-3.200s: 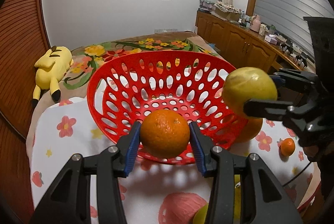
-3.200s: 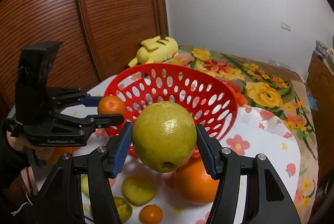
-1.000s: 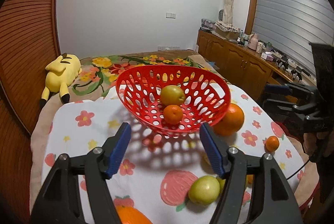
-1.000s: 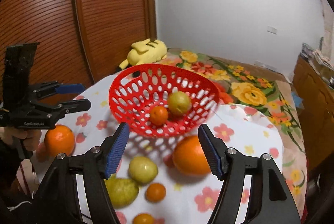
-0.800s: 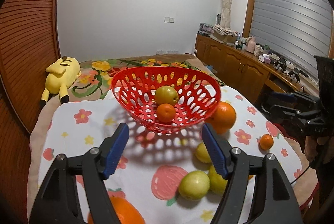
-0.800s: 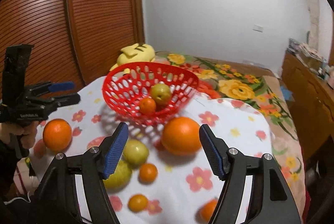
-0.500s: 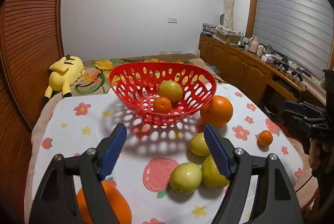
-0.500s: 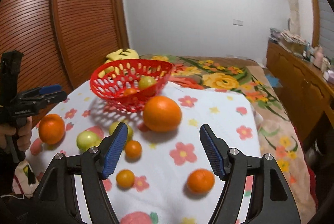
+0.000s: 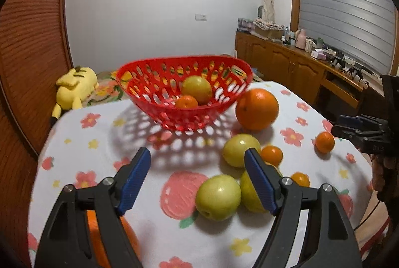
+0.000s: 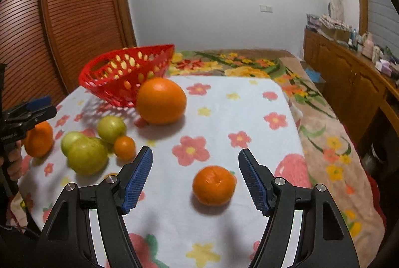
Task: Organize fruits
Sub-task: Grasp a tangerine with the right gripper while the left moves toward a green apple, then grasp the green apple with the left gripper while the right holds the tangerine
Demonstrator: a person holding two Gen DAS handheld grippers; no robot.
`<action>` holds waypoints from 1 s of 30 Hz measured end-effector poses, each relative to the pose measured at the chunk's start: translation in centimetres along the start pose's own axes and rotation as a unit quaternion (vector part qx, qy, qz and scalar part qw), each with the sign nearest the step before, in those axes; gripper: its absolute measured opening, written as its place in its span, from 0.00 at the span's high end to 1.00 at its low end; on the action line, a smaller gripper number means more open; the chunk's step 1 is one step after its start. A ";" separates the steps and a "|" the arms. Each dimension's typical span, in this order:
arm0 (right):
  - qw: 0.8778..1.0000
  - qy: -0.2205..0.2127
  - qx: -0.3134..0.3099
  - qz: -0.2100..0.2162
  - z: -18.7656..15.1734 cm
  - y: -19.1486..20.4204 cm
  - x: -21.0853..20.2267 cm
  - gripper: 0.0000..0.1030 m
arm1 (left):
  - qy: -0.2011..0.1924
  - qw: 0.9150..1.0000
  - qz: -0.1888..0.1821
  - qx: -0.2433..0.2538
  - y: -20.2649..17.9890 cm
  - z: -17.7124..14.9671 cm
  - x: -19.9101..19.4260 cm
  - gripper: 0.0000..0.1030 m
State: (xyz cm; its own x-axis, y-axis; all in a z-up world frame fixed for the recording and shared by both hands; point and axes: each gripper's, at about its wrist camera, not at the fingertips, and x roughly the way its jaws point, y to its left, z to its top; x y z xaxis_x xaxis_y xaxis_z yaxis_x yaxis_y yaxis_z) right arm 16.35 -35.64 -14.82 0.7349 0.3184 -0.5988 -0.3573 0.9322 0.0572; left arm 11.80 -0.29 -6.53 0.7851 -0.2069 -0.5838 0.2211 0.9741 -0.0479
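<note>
Left gripper [image 9: 198, 179] spread wide, nothing pinched, hanging over the cloth [image 9: 154, 223] near a green fruit [image 9: 218, 197]. Right gripper [image 10: 194, 178] spread too, mandarin [image 10: 214, 185] sitting loose between the pads. Basket [image 9: 184, 115] holding two fruits already, big orange [image 9: 256, 108] just beside it.

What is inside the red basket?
The red basket holds a yellow-green fruit with a small orange in front of it. The near wall hides the basket's floor.
</note>
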 end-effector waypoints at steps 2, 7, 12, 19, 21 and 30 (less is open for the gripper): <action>1.000 0.005 0.003 -0.001 -0.2 -0.3 0.4 0.29 | 0.015 1.000 -0.018 -0.008 0.0 -0.3 0.5 0.24; 1.000 0.019 0.013 -0.003 -1.0 -0.9 1.3 0.29 | 0.033 0.998 -0.037 -0.024 0.1 -1.2 1.4 0.24; 0.999 0.040 0.022 -0.004 -1.6 -1.2 2.5 0.32 | 0.048 0.997 -0.051 -0.025 -0.3 -2.0 1.9 0.36; 0.998 0.063 0.030 -0.007 -2.3 -1.4 3.4 0.39 | 0.064 0.996 -0.054 -0.022 -0.5 -2.6 2.5 0.47; 0.997 0.067 0.034 -0.007 -2.3 -1.5 3.6 0.40 | 0.068 0.996 -0.052 -0.022 -0.5 -2.8 2.6 0.48; 0.997 0.071 0.033 -0.002 -2.4 -1.4 3.6 0.55 | 0.078 0.995 -0.050 -0.032 0.0 -3.1 3.1 0.45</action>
State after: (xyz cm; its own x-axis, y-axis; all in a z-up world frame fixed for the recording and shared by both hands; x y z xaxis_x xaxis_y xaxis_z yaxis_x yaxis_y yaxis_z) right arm 18.13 -36.19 -18.97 0.6463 0.2912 -0.7053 -0.3125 0.9443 0.1035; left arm 12.42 -0.66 -10.85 0.6601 -0.2912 -0.6924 0.2519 0.9542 -0.1611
